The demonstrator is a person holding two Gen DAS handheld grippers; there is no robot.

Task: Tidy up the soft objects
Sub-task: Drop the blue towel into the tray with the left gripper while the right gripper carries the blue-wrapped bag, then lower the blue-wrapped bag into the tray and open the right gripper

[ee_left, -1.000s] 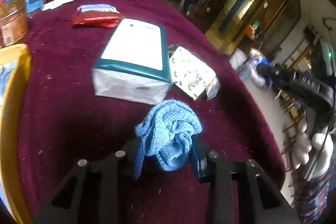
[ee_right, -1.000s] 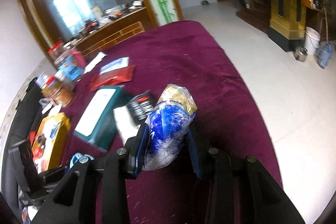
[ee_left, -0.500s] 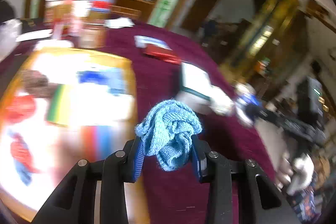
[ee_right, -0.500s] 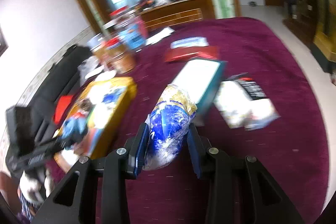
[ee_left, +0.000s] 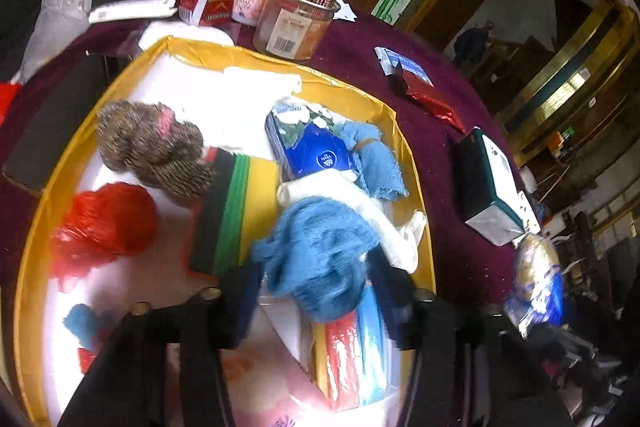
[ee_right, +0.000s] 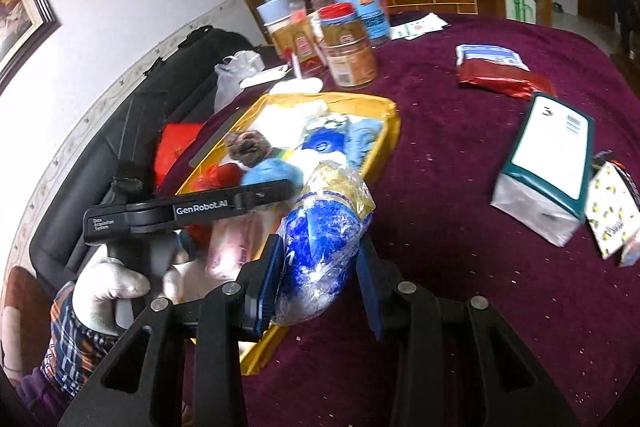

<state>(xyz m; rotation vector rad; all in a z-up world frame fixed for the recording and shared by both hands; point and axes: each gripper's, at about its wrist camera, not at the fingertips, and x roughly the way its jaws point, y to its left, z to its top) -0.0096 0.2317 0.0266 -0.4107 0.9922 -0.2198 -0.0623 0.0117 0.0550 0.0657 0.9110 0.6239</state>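
Observation:
My left gripper (ee_left: 316, 291) is shut on a crumpled blue knitted cloth (ee_left: 320, 255) and holds it over the yellow tray (ee_left: 36, 227). The tray holds several soft things: a brown yarn ball (ee_left: 152, 147), a red plastic bag (ee_left: 104, 223), a blue tissue pack (ee_left: 312, 147) and another blue cloth (ee_left: 376, 163). My right gripper (ee_right: 320, 267) is shut on a blue and gold plastic bag (ee_right: 324, 243), just right of the tray's near corner (ee_right: 392, 119). That bag also shows in the left wrist view (ee_left: 536, 279). The left gripper shows in the right wrist view (ee_right: 280, 193).
A teal and white box (ee_right: 548, 163), a red foil pack (ee_right: 504, 79) and a yellow-dotted packet (ee_right: 612, 215) lie on the maroon tablecloth (ee_right: 460, 267) right of the tray. Jars and cartons (ee_right: 348, 47) stand behind the tray. A black sofa (ee_right: 100, 147) is at left.
Both grippers have swung left with their loads. The left one now holds the blue cloth over the tray; the right one has come up beside the tray.

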